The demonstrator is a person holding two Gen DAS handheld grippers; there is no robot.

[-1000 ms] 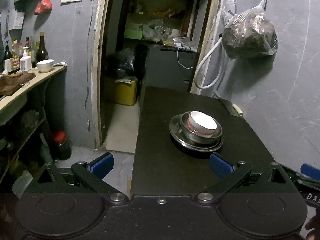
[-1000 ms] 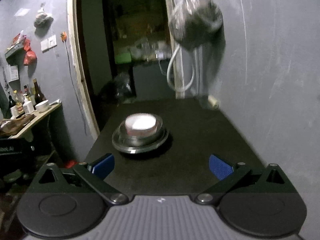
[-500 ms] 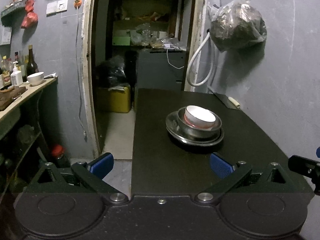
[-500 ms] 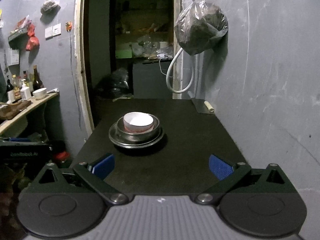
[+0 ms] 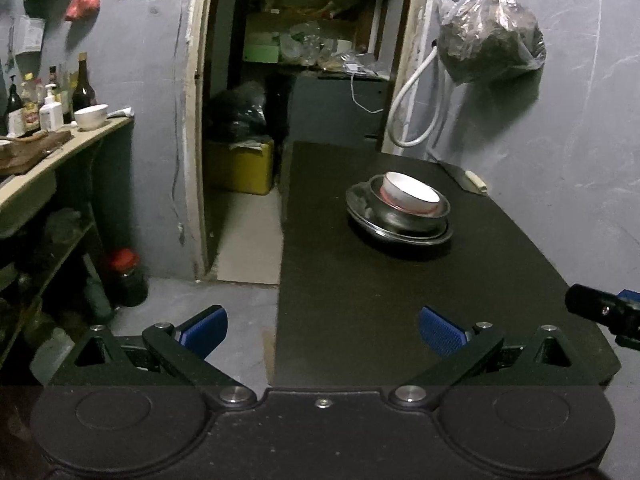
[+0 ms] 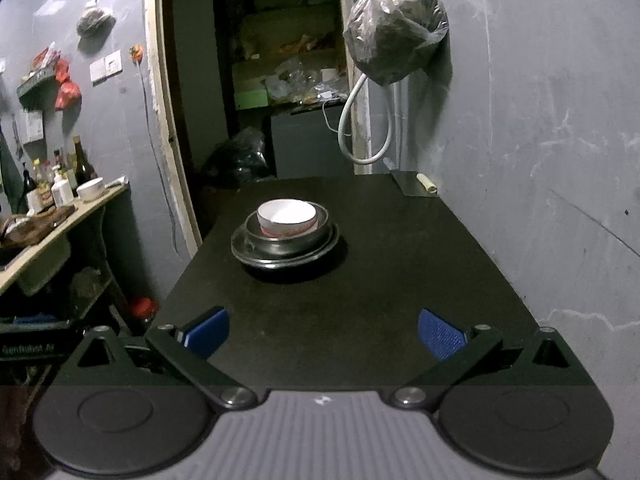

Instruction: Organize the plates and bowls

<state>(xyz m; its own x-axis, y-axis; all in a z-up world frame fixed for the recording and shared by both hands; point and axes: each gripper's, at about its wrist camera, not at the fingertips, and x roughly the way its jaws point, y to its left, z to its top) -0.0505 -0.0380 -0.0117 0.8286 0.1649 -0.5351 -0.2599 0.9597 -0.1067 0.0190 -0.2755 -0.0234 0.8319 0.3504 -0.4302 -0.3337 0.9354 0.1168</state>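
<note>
Both tongs you hold are wide open with nothing in them: the left tongs hang over the worktop's left edge, and the right tongs hang over its near end. Your white bowl sits inside a metal bowl, which sits on a metal plate. From the right tongs the stack is at 12 o'clock, well apart. A full plastic bag hangs on the wall at 1 o'clock.
</note>
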